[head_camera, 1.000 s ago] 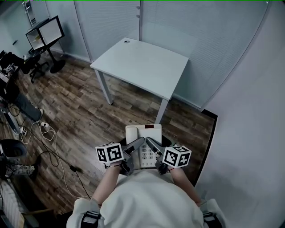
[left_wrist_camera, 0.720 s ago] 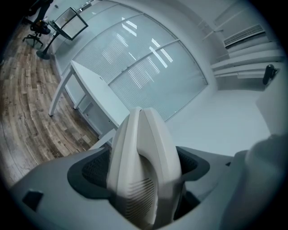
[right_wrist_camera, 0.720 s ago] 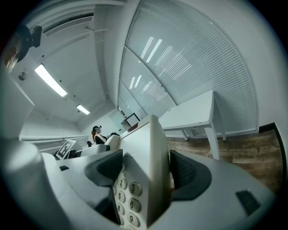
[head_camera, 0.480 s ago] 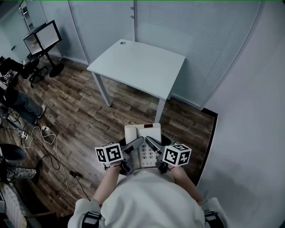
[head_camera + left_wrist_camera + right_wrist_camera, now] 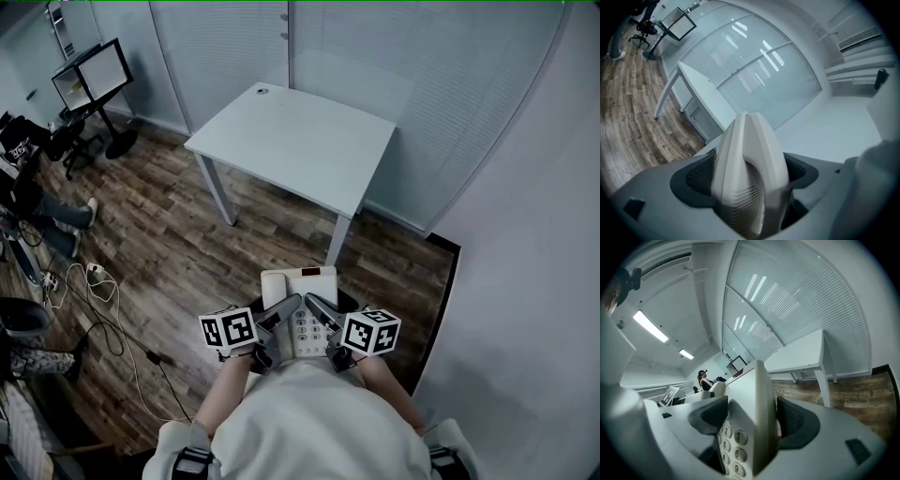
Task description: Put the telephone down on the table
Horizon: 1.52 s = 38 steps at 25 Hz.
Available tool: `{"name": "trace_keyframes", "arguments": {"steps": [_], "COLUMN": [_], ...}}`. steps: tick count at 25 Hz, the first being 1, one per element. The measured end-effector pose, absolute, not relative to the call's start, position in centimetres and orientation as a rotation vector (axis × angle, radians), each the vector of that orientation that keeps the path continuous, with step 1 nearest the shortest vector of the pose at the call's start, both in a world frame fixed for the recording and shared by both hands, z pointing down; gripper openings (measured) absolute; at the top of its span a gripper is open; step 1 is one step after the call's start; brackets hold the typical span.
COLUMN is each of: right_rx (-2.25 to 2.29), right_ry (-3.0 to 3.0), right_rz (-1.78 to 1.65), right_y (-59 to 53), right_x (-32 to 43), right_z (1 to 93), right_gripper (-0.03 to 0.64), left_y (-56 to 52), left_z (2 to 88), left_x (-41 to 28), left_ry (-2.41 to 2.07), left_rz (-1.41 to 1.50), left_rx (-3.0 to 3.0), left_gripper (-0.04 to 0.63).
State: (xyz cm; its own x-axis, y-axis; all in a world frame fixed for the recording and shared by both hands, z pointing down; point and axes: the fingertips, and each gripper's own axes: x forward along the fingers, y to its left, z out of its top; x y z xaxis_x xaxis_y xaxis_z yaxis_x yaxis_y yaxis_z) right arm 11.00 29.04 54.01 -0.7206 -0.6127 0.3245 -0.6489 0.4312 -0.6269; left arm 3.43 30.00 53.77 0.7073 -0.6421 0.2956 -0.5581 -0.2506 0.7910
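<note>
Wood-plank flooring (image 5: 178,244) lies beneath the carry position, and the white table (image 5: 295,141) stands well apart at 12 o'clock. The left gripper (image 5: 274,319) is clamped on the handset side of the telephone (image 5: 300,284) and the right gripper (image 5: 321,315) on its keypad side, holding the unit in the air close to the torso (image 5: 309,422). Compared with one second ago, the hold and the gap to the table are almost unchanged, so the approach and set-down appear to remain outstanding.

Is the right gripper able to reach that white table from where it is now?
Probably not yet. The right gripper is shut on the telephone close to the person's body, and the table stands well ahead across open floor. Nothing blocks the way; the person would likely need to step forward.
</note>
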Motion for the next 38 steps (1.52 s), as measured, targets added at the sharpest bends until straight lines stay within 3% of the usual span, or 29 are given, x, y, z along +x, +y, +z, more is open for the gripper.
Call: {"name": "trace_keyframes", "arguments": {"steps": [16, 38], "right_rx": [1.213, 1.21], "right_ry": [-2.575, -2.564], "right_rz": [1.225, 1.232], "right_y": [20.0, 4.3], "right_x": [10.4, 3.6], "right_z": [54.9, 53.6], "right_gripper": [0.33, 0.33], "left_y": [20.6, 5.0], "left_z": [54.6, 53.4], "left_x": [2.8, -4.1], "left_ry": [-0.874, -0.866], "left_rz": [-0.076, -0.091], "left_rx": [1.921, 1.915], "left_gripper": [0.431, 0.431]}}
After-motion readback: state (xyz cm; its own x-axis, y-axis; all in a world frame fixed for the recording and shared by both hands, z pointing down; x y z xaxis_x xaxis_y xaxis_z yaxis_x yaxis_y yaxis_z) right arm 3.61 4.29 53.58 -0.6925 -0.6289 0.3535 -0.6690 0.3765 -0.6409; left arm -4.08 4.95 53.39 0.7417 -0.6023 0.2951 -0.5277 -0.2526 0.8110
